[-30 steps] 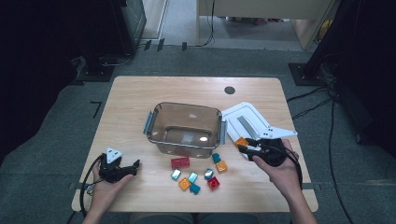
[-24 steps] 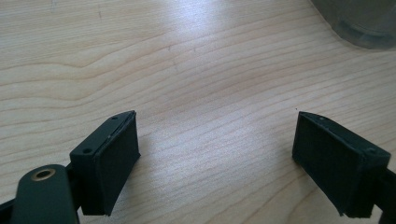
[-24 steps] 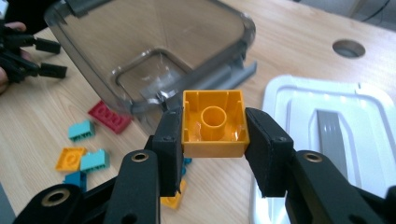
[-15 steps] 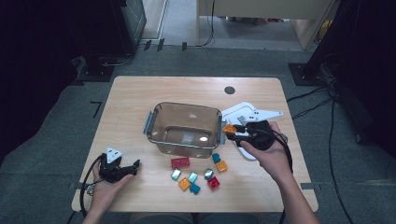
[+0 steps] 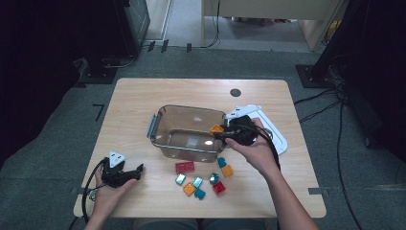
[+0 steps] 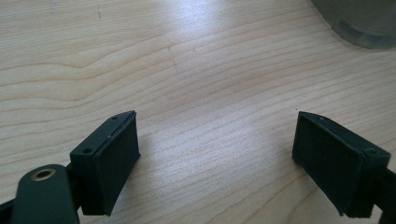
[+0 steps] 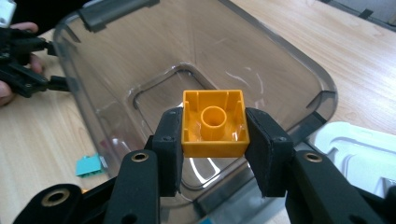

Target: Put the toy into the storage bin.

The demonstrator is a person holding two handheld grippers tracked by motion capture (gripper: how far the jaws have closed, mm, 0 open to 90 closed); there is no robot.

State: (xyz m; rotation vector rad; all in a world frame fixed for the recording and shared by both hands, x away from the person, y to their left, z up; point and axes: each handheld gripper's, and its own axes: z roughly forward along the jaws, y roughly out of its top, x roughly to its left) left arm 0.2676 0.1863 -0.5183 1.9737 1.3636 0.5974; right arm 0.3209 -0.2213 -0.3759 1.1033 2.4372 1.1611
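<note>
Near left, L gripper rests on the table w/ jaws wide apart, nothing btwn them. Near centre, loose bricks lie in front of the clear bin. Farther right, R gripper is clamped on an orange brick, hollow side up, over the bin's right rim. White lid lies just right of the bin.

1. The table is pale wood with a visible grain and a smooth, faintly sheeny finish.
2. The bin on it is clear, smoke-tinted glossy plastic.
3. The orange brick above the bin is shiny moulded plastic.
4. The right tool has matt black pads.
</note>
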